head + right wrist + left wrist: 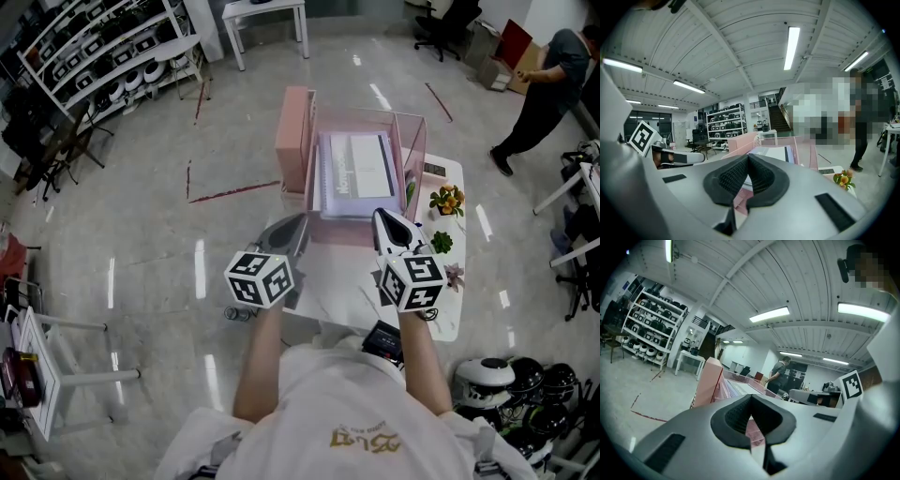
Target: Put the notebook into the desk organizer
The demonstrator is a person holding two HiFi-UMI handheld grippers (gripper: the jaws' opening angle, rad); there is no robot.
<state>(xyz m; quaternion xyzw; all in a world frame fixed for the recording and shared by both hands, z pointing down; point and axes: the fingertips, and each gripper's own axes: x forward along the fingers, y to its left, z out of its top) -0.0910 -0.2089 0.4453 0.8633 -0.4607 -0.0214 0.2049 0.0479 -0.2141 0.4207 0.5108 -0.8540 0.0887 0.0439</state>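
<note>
Head view: the notebook [356, 173] is seen lying inside the pink desk organizer [292, 141], which is set on the white counter [441, 314]. Both claws are held side by side just in front of the organizer. The left claw [303, 219] is clenched, with nothing caught between its pads, as is shown in the left gripper view. The right claw [379, 216] is likewise clenched and empty. A small potted plant [447, 200] is placed on the counter just beside the organizer's right wall.
</note>
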